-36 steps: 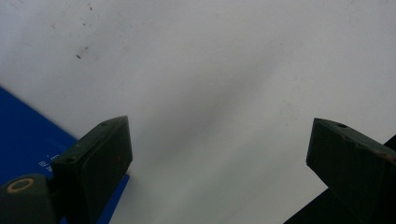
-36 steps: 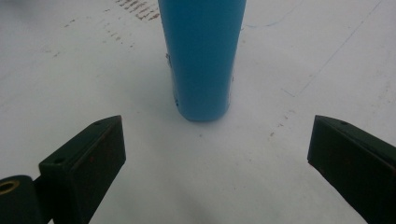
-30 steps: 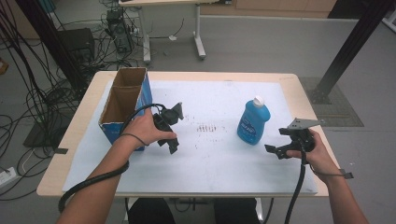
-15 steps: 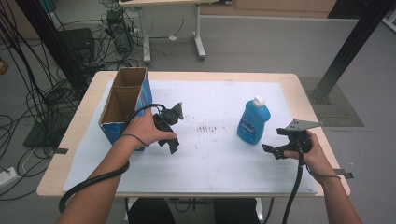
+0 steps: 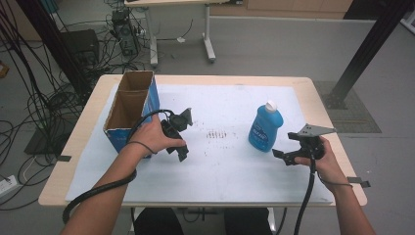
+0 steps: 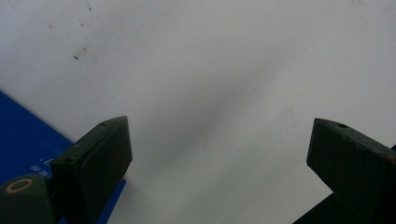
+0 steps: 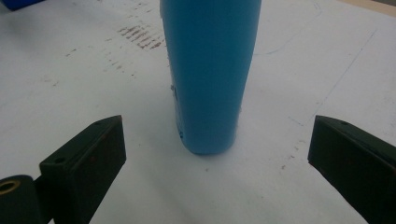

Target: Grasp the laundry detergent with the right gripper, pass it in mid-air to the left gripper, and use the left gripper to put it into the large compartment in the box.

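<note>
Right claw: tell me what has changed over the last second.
The right claw has slid slightly left, closer to the blue bottle, jaws open and lined up on it. Nothing was taken hold of. The left claw, the bottle and the cardboard box stayed put.

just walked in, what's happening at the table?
A person sits at the table with a two-jaw gripper in each hand. The right gripper is open and lined up on an upright blue bottle, jaws either side but not touching it. The left gripper is open over the white table cover, beside an open cardboard box with blue sides. Nothing is held yet.
</note>
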`<state>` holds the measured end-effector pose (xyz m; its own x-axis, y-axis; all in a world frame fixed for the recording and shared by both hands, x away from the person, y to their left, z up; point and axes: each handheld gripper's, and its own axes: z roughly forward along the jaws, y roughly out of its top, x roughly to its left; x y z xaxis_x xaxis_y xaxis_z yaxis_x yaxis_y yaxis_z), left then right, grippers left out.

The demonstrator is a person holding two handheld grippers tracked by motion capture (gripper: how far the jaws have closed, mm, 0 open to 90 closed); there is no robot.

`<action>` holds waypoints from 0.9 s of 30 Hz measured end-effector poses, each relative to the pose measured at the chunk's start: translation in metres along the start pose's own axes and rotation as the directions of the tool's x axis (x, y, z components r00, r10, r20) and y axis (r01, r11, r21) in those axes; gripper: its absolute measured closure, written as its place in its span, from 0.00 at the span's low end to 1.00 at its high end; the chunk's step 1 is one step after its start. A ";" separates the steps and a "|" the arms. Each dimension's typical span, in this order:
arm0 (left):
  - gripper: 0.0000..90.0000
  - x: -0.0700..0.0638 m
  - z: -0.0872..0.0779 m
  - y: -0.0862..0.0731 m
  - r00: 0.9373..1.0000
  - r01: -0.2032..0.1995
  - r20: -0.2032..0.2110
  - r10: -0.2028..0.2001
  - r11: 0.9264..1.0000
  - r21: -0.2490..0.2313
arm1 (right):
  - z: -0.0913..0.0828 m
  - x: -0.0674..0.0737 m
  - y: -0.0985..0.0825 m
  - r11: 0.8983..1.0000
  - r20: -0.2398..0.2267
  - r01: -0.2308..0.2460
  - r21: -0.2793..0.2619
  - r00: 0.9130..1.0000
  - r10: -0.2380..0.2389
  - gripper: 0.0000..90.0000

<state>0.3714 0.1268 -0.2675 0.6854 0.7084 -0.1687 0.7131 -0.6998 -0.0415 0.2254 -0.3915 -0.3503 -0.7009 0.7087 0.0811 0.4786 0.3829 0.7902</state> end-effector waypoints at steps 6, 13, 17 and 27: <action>0.08 0.001 0.000 0.000 1.000 0.002 0.001 -0.002 1.000 -0.003 | 0.003 0.001 -0.002 1.000 0.007 0.000 -0.015 1.000 0.000 0.04; 0.08 0.001 0.001 -0.001 1.000 0.000 0.006 0.000 1.000 -0.008 | 0.009 0.002 -0.003 0.999 0.004 0.005 -0.032 1.000 -0.005 0.04; 0.08 0.001 0.001 -0.001 1.000 0.001 0.007 -0.001 1.000 -0.010 | 0.013 0.002 -0.006 0.999 -0.010 0.007 -0.043 1.000 -0.008 0.05; 0.08 0.001 0.004 -0.002 1.000 0.005 0.009 -0.005 1.000 -0.015 | 0.020 0.003 -0.007 0.998 -0.014 0.010 -0.062 1.000 -0.011 0.05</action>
<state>0.3701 0.1281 -0.2714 0.6802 0.7113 -0.1774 0.7190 -0.6944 -0.0275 0.2302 -0.3807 -0.3679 -0.7133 0.6961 0.0811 0.4381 0.3527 0.8268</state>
